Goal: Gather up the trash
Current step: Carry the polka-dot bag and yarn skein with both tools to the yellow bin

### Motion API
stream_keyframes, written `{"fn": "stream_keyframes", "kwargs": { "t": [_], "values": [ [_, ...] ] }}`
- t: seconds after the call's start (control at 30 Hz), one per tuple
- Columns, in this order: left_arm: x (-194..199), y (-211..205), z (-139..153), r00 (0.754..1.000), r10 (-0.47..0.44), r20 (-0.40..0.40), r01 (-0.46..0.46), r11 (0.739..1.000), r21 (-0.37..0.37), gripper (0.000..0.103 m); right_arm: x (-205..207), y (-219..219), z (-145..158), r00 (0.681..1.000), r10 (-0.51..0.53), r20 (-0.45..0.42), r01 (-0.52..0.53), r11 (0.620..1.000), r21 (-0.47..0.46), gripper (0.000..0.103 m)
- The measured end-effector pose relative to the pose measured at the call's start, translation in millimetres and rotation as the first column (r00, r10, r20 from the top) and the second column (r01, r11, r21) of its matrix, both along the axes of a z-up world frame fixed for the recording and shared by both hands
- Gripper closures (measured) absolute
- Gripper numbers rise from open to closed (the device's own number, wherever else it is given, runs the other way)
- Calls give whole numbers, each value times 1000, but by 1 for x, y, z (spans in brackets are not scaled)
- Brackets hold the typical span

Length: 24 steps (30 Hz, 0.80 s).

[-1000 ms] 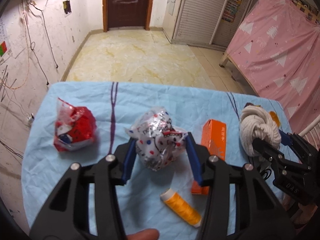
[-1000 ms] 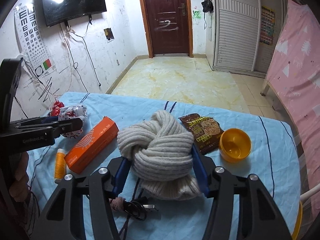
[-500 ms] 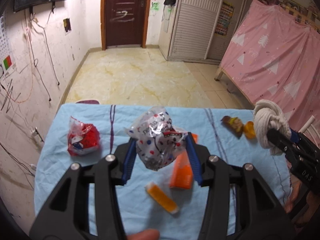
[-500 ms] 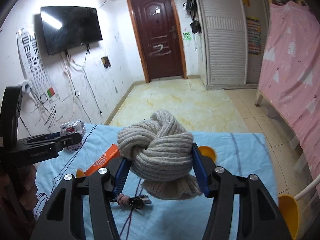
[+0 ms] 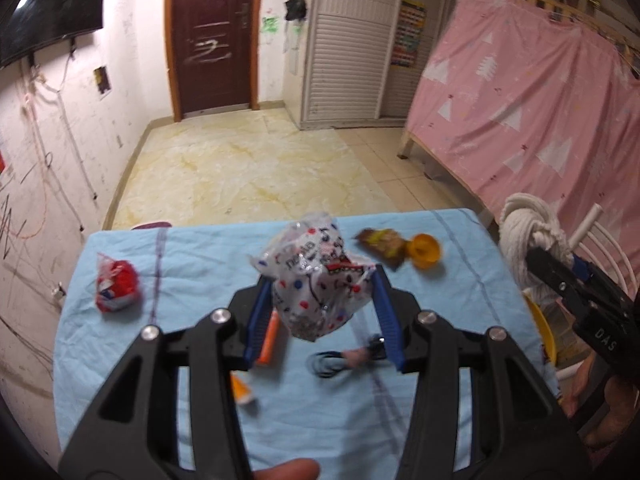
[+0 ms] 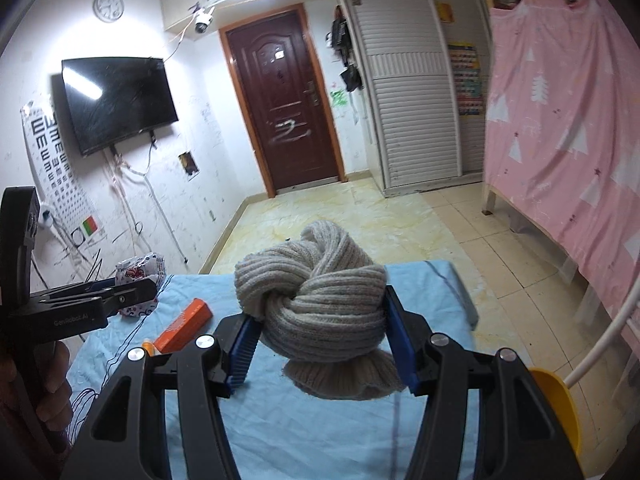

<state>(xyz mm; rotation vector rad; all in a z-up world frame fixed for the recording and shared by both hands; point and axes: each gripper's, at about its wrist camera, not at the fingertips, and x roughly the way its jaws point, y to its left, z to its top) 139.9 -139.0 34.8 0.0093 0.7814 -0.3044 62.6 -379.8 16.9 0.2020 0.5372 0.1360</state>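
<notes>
While both loads hang clear of the table (image 5: 192,416), nothing needs regripping.
My left gripper (image 5: 318,306) is clamped across the crumpled plastic bag (image 5: 316,276): light, crinkly, slippery, best pinched mid-bulk. My right gripper (image 6: 316,334), at 3 o'clock from it, squeezes the knotted scarf (image 6: 312,304): soft, grippy.

On the table (image 5: 120,360), a bowl (image 5: 426,250) lies right of (touching) a snack packet (image 5: 380,242).

A dark brown door (image 6: 286,100) is set in scribbled white walls (image 6: 200,120); yellowish marbled floor (image 5: 248,172) is lit overhead.
</notes>
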Motion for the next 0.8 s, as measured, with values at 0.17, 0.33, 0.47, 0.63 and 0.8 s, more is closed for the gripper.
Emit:
{"fn": "stream_keyframes", "kwargs": {
  "t": [0.17,0.33,0.47,0.63,0.8],
  "values": [
    [-14,-43,7,997,-75,16,75,997,13,58,-24,-38,-7,998,-66,6,65,998,26,51],
    [-27,-90,7,988,-151,17,150,988,36,58,-50,-75,-15,991,-132,6,132,990,47,51],
    [-36,-126,4,979,-204,6,203,978,54,58,-63,-97,-23,985,-175,-2,175,983,57,51],
    [-49,-171,2,964,-265,-2,265,962,74,58,-78,-127,-36,974,-228,-13,228,970,85,49],
    [-60,-214,2,948,-317,-5,316,945,82,58,-88,-149,-53,965,-258,-44,261,960,96,33]
  ]
}}
